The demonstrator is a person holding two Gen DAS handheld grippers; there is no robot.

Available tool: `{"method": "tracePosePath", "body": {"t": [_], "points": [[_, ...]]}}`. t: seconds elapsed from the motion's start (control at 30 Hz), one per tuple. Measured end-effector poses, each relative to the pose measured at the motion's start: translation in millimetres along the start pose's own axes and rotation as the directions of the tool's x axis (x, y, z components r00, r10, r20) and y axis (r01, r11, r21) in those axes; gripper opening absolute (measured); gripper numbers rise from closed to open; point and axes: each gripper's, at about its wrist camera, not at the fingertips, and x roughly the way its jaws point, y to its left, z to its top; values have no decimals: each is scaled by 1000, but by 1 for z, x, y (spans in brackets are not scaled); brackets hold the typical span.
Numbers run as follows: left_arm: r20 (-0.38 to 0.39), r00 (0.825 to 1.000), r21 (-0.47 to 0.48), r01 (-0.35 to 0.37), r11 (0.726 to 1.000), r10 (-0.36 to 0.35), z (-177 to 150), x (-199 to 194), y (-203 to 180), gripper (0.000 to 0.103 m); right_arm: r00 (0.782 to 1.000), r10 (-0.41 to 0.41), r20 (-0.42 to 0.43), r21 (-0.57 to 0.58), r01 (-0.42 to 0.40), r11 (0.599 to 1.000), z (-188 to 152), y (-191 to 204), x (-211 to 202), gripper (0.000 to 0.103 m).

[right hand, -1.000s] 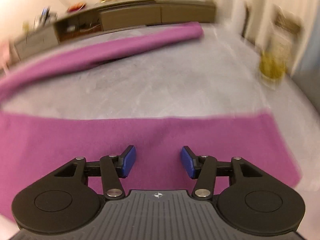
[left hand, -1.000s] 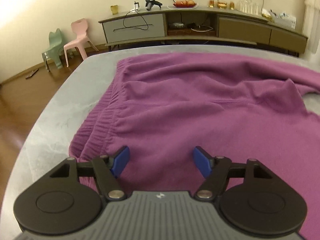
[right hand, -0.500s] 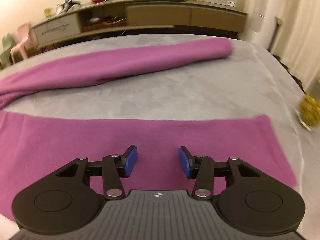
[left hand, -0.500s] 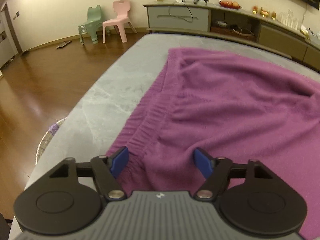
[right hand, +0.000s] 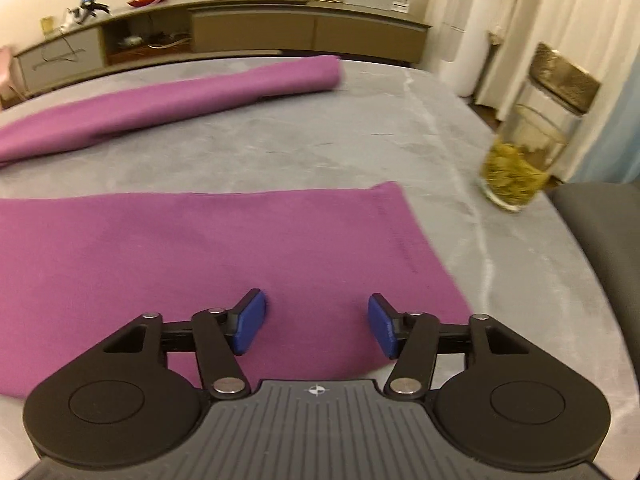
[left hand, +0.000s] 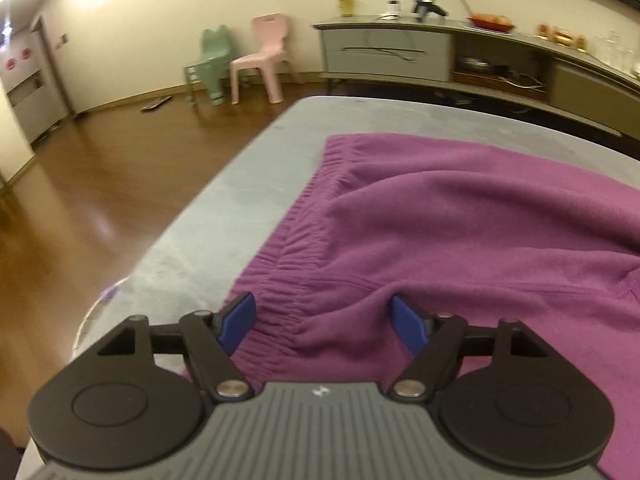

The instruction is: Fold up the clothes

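Left wrist view shows our left gripper (left hand: pixel 322 322) with jaws spread, straddling the gathered waistband (left hand: pixel 296 264) of the purple trousers (left hand: pixel 460 240) near the counter's (left hand: pixel 240 184) left edge. Our right gripper (right hand: pixel 316 322), jaws likewise released, hovers over the near leg's hem (right hand: pixel 404 236). Soft, limp fleece, probably light; we'd pinch waistband and hem corners, since the cloth will sag.

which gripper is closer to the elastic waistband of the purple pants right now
Left. The left gripper sits right at the waistband, jaws open astride its gathered edge. The right gripper is open over a pant leg's hem end, with no waistband in its view.
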Motion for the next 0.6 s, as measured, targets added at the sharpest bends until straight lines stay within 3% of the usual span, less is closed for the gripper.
{"method": "tracePosePath", "body": {"t": [0.07, 0.17, 0.27, 0.43, 0.47, 0.5, 0.57, 0.6], "points": [[44, 998, -15, 41, 999, -40, 1, -25, 14, 62, 997, -47, 67, -24, 49, 999, 2, 8, -9, 58], [32, 994, 1, 101, 995, -101, -8, -44, 33, 66, 987, 68, 143, -23, -65, 998, 10, 24, -27, 58], [-54, 988, 42, 150, 988, -148, -34, -43, 44, 65, 977, 193, 94, -63, -188, 980, 12, 49, -17, 58], [-61, 993, 87, 110, 990, -105, -55, -34, 63, 68, 976, 216, 31, -112, -212, 971, 7, 65, 0, 61], [-59, 996, 79, 75, 994, -71, -55, -32, 69, 80, 977, 213, 15, -94, -211, 973, 6, 58, 0, 61], [-68, 996, 57, 65, 996, -61, -54, -30, 77, 85, 978, 211, 0, -76, -210, 975, 5, 52, -1, 61], [-84, 996, 26, 45, 999, -42, -50, -28, 86, 84, 979, 203, -14, -63, -203, 977, -1, 43, -6, 61], [-83, 996, 35, 21, 999, -18, -46, -31, 83, 75, 979, 203, -24, -59, -204, 977, -4, 39, -9, 61]]}}
